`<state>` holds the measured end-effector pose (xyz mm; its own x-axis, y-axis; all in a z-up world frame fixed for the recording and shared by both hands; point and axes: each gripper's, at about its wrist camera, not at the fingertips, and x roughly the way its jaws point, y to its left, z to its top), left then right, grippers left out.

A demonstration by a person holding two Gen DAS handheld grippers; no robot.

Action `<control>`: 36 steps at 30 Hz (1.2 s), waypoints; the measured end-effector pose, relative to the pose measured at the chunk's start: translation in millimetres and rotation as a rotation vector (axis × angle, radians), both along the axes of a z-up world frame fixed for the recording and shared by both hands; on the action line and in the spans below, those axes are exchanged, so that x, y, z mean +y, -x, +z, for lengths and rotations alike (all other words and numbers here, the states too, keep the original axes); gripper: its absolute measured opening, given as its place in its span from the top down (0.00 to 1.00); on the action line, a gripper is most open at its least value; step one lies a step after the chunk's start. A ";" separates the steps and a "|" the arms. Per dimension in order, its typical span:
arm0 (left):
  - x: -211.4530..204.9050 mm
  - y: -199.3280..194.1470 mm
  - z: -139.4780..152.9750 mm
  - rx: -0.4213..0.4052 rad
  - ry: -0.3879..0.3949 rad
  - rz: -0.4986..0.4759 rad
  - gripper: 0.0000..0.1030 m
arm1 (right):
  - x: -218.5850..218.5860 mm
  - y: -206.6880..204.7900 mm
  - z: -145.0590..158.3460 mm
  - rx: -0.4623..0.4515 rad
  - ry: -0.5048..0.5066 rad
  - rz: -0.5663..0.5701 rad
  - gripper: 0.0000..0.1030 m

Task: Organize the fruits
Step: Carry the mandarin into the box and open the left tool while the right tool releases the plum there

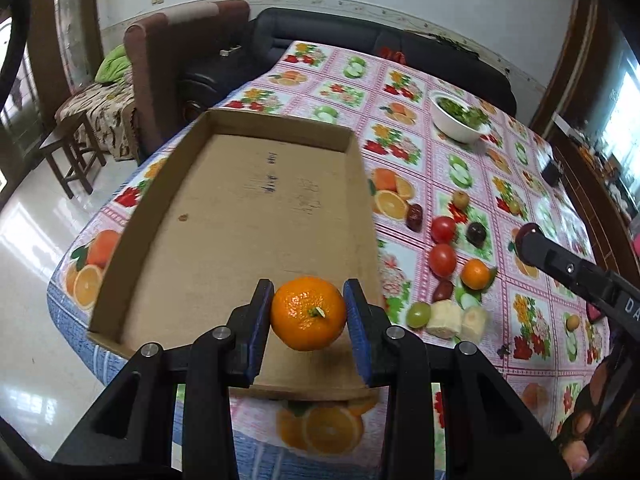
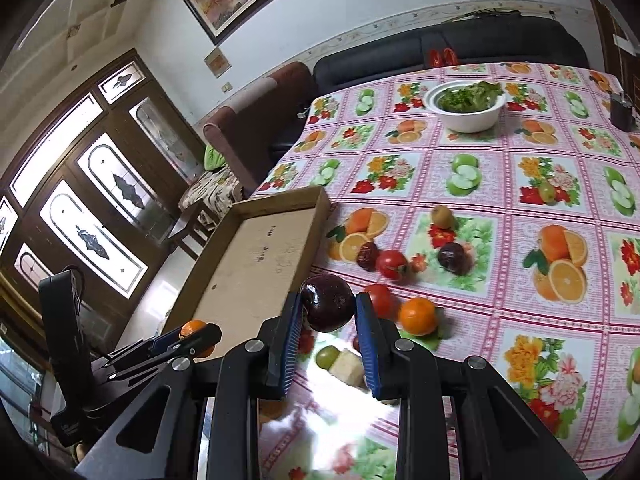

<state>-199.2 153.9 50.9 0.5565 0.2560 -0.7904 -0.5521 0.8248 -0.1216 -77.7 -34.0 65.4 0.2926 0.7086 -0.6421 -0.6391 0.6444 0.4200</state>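
Clamped between blue pads of the left gripper [image 1: 308,312]: an orange [image 1: 308,313], stem end facing back, hanging above the near end of the cardboard tray [image 1: 224,216]. Pads pressing both flanks at the widest girth, jaws part-way in, nothing slack. Looks firm, round, waxy-skinned; likely to roll once set down, so best lowered onto flat tray floor away from the low walls. Modest weight, peel gives a little, no need for a harder squeeze.

Over on the right, right gripper [image 2: 328,312] nearly closed around a dark plum [image 2: 327,307], held clear of the cloth, beside the tray's right wall. Smooth, glossy, probably softer than the orange; bruising a risk under a tight pinch, slipping a risk under a loose one.

Tray bare inside. Waiting on the cloth right of it: tomatoes [image 2: 391,265], small orange [image 2: 417,316], grape [image 2: 327,356], pale chunks [image 2: 352,368], kiwi [image 2: 442,216], another dark fruit [image 2: 452,258]. White bowl [image 2: 468,120] of greens far off, well apart.
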 end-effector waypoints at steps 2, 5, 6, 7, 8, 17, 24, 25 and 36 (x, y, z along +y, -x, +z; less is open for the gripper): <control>11.5 6.5 0.6 -0.006 0.003 0.030 0.67 | 9.0 3.3 1.6 -0.003 -0.003 0.017 0.74; 30.9 17.6 1.6 -0.011 -0.001 0.079 0.67 | 25.8 9.9 4.3 -0.011 -0.002 0.051 0.74; 37.2 21.5 1.0 -0.012 -0.004 0.097 0.67 | 31.2 11.6 4.2 -0.012 0.001 0.063 0.74; 43.6 24.6 -0.2 -0.009 -0.006 0.114 0.67 | 40.4 15.4 3.6 -0.014 0.009 0.086 0.74; 50.3 27.4 -2.4 -0.003 -0.005 0.129 0.67 | 49.8 19.6 2.3 -0.015 0.018 0.113 0.74; 77.0 26.2 -30.2 0.067 0.046 0.149 0.67 | 145.0 63.7 -46.3 -0.031 0.225 0.364 0.74; 79.5 16.3 -52.4 0.132 0.059 0.128 0.67 | 169.9 77.9 -74.6 -0.078 0.362 0.427 0.74; 79.0 16.1 -52.7 0.128 0.052 0.128 0.67 | 171.2 78.9 -77.3 -0.079 0.375 0.430 0.73; 85.7 24.7 -46.9 0.110 0.087 0.157 0.66 | 167.1 78.3 -75.6 -0.105 0.363 0.437 0.44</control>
<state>-224.0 239.6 4.0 0.4246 0.2603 -0.8672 -0.6866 0.7169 -0.1210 -155.9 133.0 -10.2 0.0979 0.5175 -0.8501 -0.9047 0.4021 0.1406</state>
